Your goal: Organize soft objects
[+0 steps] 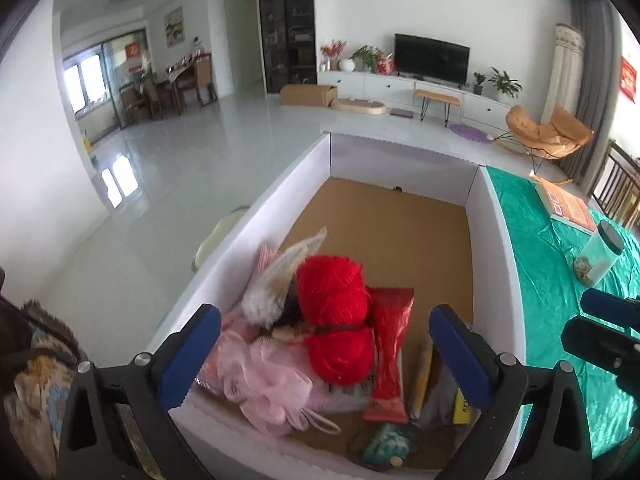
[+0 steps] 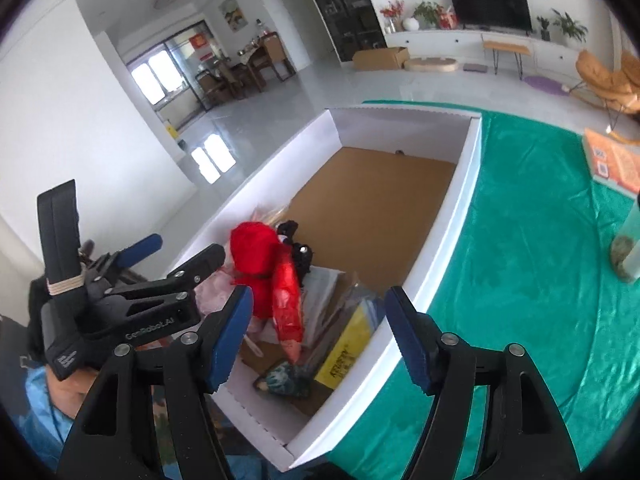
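A white-walled box (image 1: 288,184) with a brown cardboard floor holds the soft things in its near corner. Two red yarn balls (image 1: 334,320) tied together rest on a pink mesh sponge (image 1: 268,392), beside a white fluffy item in a clear bag (image 1: 276,284) and a red packet (image 1: 390,352). My left gripper (image 1: 325,312) hangs open above this pile, its blue pads wide apart and touching nothing. My right gripper (image 2: 319,292) is open too, over the box's near end, above the yarn (image 2: 256,264) and red packet (image 2: 288,300). The left gripper (image 2: 180,250) shows at its left.
Flat packets, one of them yellow (image 2: 344,356), and a small teal item (image 2: 288,380) lie in the near end of the box. The box stands on a green tablecloth (image 2: 540,240). A jar (image 1: 600,252) and an orange book (image 1: 564,204) sit to the right.
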The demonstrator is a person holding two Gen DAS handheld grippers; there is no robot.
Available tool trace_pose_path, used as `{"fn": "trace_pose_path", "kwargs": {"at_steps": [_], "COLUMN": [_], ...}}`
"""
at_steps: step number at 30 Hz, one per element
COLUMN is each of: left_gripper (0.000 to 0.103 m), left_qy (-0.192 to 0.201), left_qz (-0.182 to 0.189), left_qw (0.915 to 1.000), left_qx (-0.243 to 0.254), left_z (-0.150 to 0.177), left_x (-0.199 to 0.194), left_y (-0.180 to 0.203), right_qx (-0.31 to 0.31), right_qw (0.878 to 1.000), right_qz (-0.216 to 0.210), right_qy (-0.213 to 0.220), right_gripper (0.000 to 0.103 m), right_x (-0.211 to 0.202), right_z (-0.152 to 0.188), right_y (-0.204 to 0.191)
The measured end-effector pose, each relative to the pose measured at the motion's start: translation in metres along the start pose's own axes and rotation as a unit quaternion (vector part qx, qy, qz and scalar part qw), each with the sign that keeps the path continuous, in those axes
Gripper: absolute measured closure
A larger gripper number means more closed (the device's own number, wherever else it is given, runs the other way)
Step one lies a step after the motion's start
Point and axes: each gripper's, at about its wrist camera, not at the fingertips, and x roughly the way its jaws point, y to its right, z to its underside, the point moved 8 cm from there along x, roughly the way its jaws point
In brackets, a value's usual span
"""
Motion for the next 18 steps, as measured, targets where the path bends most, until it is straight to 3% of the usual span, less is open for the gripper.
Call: {"fn": "trace_pose_path", "kwargs": {"at_steps": [6, 18], "left_gripper": [0.000, 0.000], "left_qy": [0.009, 0.016], "left_qz": [-0.078, -0.066], "left_qw": [0.9963, 0.9973], "left_qx": [0.036, 0.027], "left_z": [0.002, 0.001], "left_x": [-0.011, -0.017], "left_y": [-0.002, 0.001], "right_qx": [-0.049, -0.080], "right_qw": [0.997, 0.993], "right_qz": [0.054, 0.085], "right_qy": [-0.002, -0.014], "right_gripper": [0.029, 0.029], "right_x": [-0.008, -0.009], "right_z": [-0.004, -0.003], "right_y": [0.002, -0.004]}}
